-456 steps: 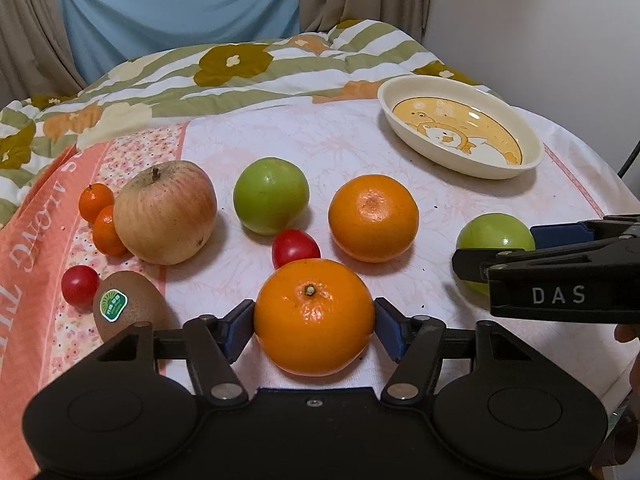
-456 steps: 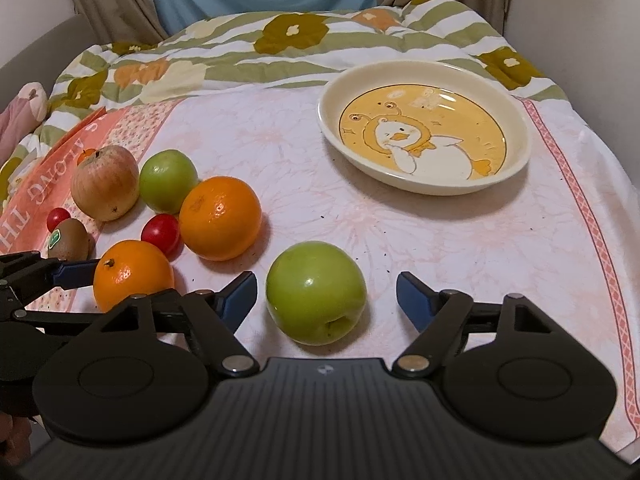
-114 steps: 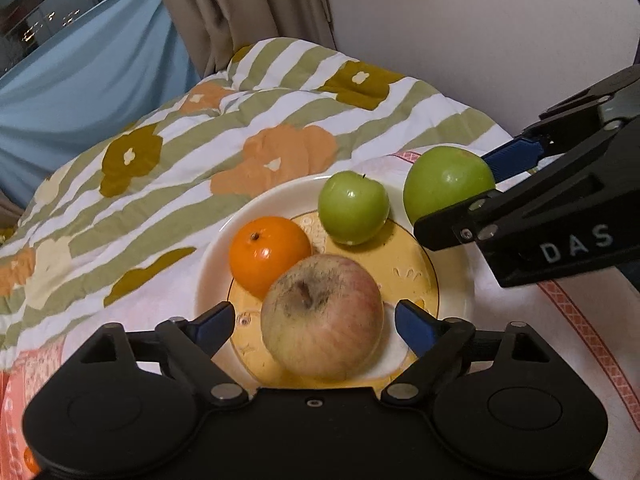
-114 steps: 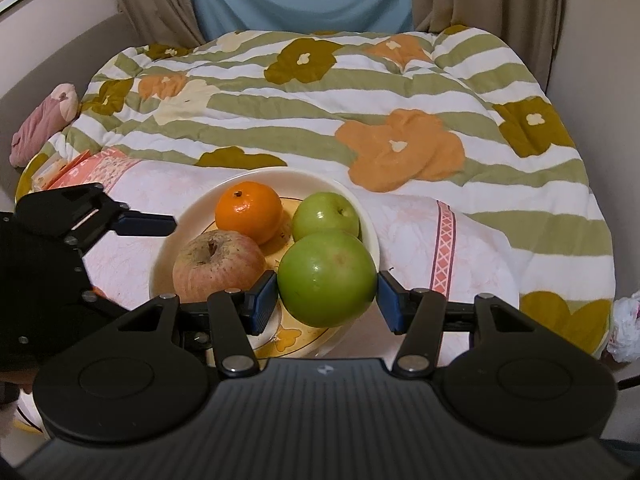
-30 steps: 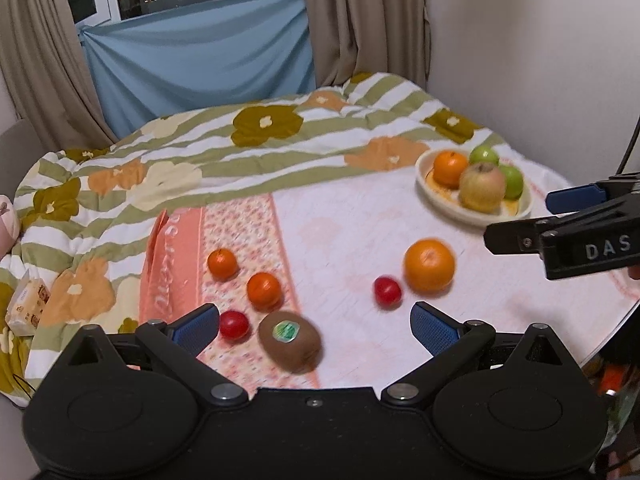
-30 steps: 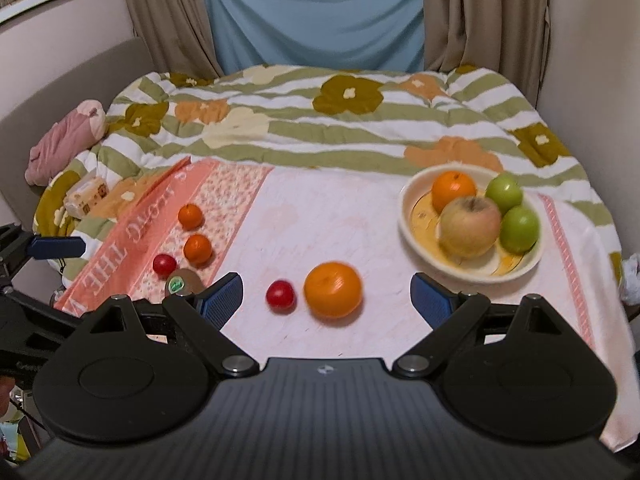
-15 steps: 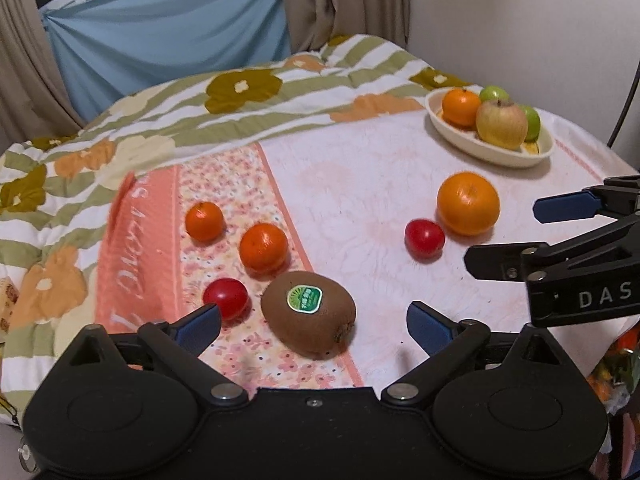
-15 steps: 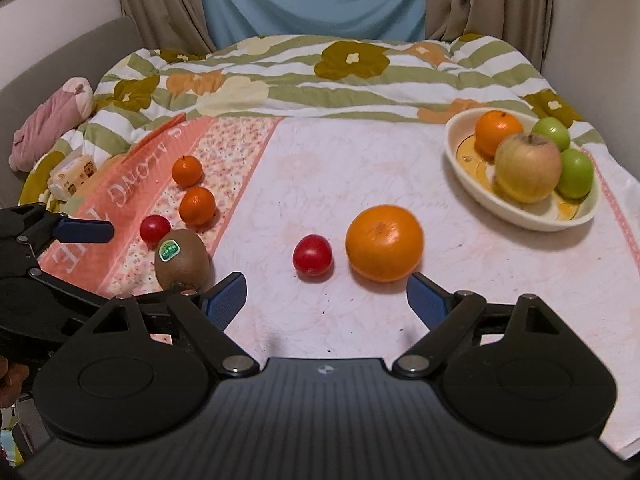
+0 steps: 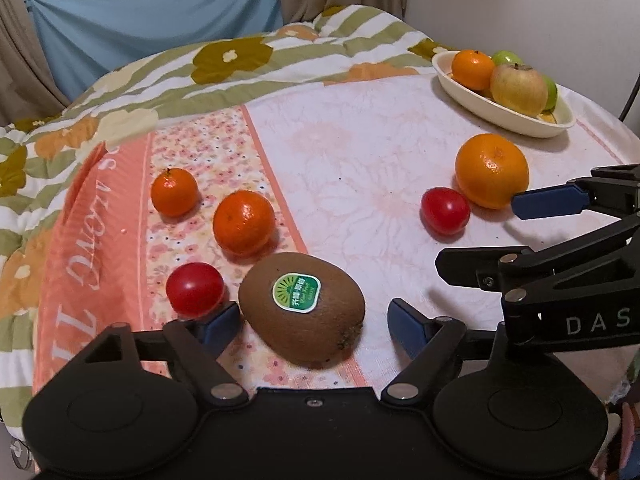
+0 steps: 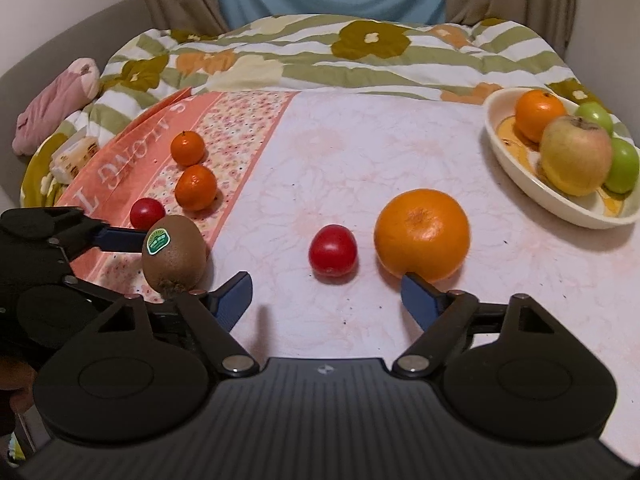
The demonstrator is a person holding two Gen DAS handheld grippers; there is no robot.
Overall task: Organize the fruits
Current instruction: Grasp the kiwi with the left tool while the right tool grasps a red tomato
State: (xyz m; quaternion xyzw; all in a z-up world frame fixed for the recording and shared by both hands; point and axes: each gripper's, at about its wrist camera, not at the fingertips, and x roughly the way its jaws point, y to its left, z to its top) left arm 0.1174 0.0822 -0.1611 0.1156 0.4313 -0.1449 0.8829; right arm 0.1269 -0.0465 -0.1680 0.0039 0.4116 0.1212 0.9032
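Floral bedspread [image 9: 360, 152] meets blue curtain [image 9: 152, 16] behind.

A kiwi [image 9: 302, 307] is lying between the left gripper [image 9: 316, 322] fingers, nearer the left one. A cherry tomato [image 9: 195, 289] is sitting just left of that gripper, with two mandarins [image 9: 244, 222] beyond it. Ahead of the right gripper [image 10: 326, 290], another tomato [image 10: 333, 250] is resting between its fingers, and an orange [image 10: 422, 235] is sitting just past the right finger. Far right, a bowl [image 10: 532, 188] is holding more fruit.
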